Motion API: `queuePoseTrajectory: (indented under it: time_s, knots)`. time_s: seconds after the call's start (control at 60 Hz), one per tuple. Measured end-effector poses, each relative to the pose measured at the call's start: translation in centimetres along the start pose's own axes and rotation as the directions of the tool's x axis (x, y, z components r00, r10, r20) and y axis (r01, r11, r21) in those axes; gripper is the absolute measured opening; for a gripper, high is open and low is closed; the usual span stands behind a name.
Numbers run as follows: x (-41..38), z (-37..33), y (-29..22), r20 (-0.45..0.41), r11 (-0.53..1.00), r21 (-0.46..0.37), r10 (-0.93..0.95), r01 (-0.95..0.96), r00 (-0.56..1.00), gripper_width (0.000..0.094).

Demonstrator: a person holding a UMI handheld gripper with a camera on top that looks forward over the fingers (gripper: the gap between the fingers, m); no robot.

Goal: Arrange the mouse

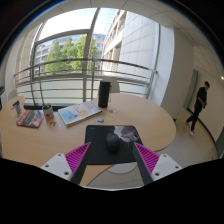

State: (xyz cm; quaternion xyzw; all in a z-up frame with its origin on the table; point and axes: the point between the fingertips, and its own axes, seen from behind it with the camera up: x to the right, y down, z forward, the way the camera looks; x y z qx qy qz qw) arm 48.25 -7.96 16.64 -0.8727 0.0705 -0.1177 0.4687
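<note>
The fingers (111,160) stand wide apart and hold nothing, lined up on the mouse (113,142), which lies just ahead between them. It rests on the near part of a dark mousepad (100,133) on the bench (40,140), seemingly for a straight-on grasp.

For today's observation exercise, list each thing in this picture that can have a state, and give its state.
Gripper: open, fingers apart, holding nothing.
Mouse: lying on the mouse pad, just ahead of the fingers, not gripped.
Mouse pad: flat on the table.
Black cylinder: standing upright.
Magazine: lying flat.
Person: walking, beyond the table.
</note>
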Motion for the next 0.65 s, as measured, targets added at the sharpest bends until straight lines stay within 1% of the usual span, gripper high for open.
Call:
queuePoseTrajectory:
  time_s: [0.133, 0.3, 0.467, 0.65]
  knots:
    - [-0.6, -7.0, 1.0, -0.016, 1.0, 0.009, 0.002, -0.002, 1.0, 0.0842]
    - [-1.3, -13.2, 2.4, -0.017, 1.0, 0.026, -0.004, 0.004, 1.0, 0.0845]
    - [-1.7, -16.5, 3.9, -0.006, 1.0, 0.022, 0.01, -0.009, 1.0, 0.0843]
    - [-1.0, -17.9, 4.6, -0.024, 1.0, 0.023, -0.013, 0.013, 1.0, 0.0843]
